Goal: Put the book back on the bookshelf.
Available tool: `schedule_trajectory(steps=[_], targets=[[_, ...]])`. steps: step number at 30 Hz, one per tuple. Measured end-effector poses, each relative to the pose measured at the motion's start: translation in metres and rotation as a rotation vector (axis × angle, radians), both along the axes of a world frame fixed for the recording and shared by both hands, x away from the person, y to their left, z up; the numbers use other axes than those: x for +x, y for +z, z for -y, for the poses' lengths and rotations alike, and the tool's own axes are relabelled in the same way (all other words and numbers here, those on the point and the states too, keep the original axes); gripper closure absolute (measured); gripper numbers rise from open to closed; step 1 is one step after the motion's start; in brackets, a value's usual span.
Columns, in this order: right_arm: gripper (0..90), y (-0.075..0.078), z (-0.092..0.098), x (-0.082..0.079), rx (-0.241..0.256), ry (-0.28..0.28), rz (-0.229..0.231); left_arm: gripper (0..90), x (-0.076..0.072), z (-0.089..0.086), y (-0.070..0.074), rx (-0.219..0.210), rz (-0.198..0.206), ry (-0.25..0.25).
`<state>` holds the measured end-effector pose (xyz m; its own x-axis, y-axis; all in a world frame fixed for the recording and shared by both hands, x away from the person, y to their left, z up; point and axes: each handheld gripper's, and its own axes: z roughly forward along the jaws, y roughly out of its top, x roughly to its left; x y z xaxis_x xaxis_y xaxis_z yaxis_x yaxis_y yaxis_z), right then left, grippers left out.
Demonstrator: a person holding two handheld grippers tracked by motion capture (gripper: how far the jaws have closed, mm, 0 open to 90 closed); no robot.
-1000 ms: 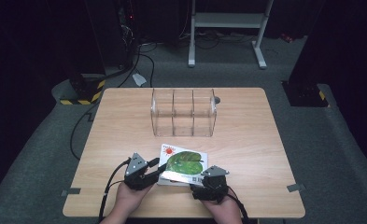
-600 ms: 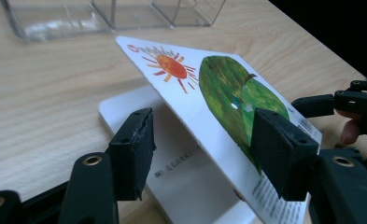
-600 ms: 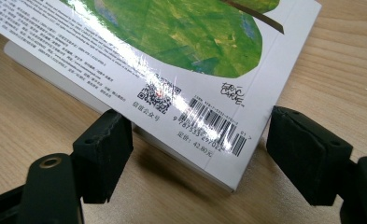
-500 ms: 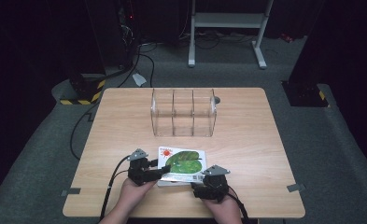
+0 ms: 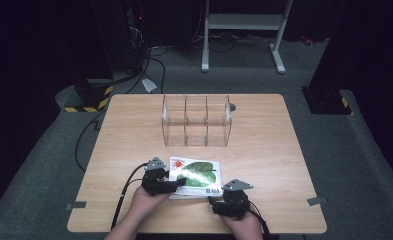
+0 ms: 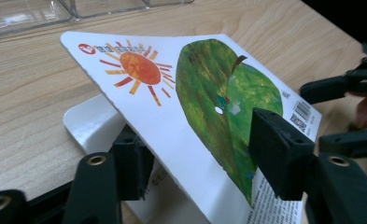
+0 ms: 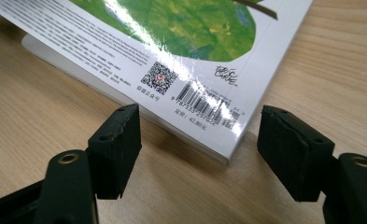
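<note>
Nearest you, your right gripper rests on the wooden table with its jaws spread apart, just short of the barcode corner of the picture book. Your left gripper has one jaw under and one over the book's lifted back cover; whether it's clamped, I can't tell. Beyond stands a clear three-compartment organizer.

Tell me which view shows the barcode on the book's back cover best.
The right gripper view: the barcode sits large and sharp between the open jaws. The left gripper view catches it small and slanted at the cover's far edge. In the high view it is a tiny smudge.
</note>
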<state>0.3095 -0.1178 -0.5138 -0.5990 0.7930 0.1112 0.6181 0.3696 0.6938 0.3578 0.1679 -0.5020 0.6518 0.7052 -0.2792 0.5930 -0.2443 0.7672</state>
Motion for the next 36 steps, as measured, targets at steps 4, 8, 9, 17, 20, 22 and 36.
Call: schedule_trajectory(steps=[4,8,9,17,20,22,36], targets=[[33.0,0.007,0.01,-0.002,0.057,-0.026,0.042,46.7,0.001,0.0,-0.001,0.033,-0.007,-0.015],[31.4,0.007,0.016,0.0,0.082,-0.046,0.049,50.5,-0.001,-0.002,-0.007,0.047,0.009,-0.038],[31.1,0.007,0.017,0.001,0.09,-0.049,0.045,51.0,-0.001,-0.002,-0.008,0.044,0.016,-0.041],[34.7,0.01,0.015,0.005,0.113,-0.04,0.1,56.8,-0.008,-0.006,-0.009,0.038,0.107,-0.075],[33.4,0.009,0.014,0.009,0.118,-0.047,0.123,57.4,-0.01,-0.006,-0.008,0.05,0.118,-0.067],[33.4,0.009,0.014,0.014,0.098,-0.047,0.144,57.4,-0.011,-0.005,-0.008,0.051,0.118,-0.063],[33.5,0.004,0.014,0.022,0.079,-0.046,0.134,63.6,-0.018,-0.003,-0.005,0.031,0.181,-0.041]])
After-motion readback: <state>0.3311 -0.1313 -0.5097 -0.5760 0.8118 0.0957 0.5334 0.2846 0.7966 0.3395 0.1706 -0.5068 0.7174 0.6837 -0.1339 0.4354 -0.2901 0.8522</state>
